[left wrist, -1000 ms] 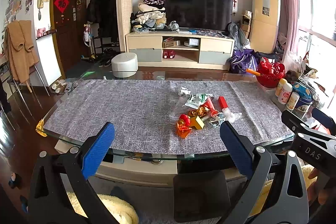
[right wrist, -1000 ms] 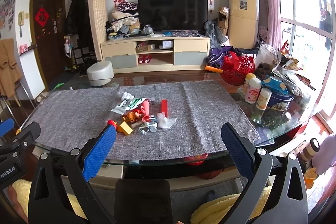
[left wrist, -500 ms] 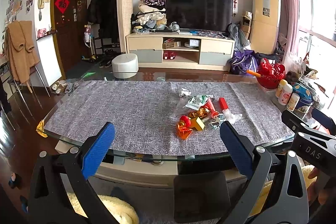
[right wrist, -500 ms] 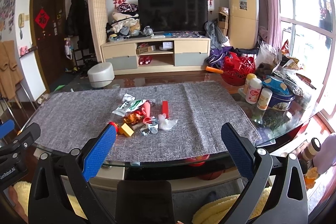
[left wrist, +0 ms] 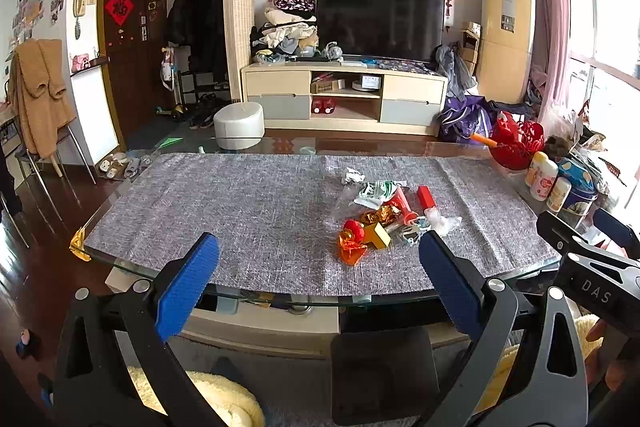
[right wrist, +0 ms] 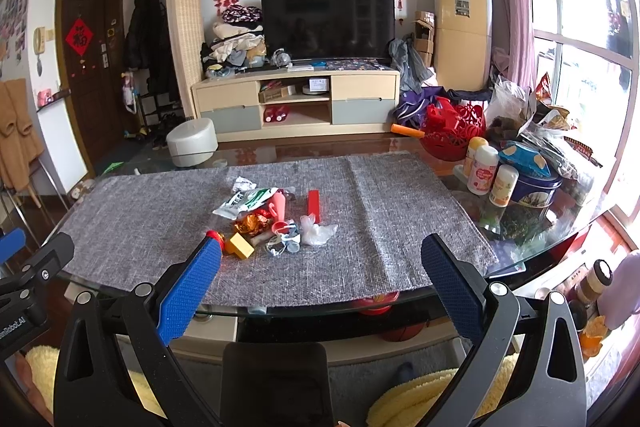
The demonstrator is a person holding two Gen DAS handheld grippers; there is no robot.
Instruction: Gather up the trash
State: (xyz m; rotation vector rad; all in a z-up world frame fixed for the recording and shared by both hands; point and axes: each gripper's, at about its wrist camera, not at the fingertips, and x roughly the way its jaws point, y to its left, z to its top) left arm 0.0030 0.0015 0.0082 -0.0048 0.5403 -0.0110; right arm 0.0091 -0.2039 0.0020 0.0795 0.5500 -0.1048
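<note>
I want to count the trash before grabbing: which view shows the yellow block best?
The left wrist view: the yellow block lies in full sight beside the red wrapper. In the right wrist view the block is visible too, but close to the finger.

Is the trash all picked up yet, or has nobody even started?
Nothing looks collected yet. The pile of colourful wrappers and scraps lies on the grey woven table mat. The left gripper and right gripper are open and empty, short of the table. All the picking up is left.
</note>
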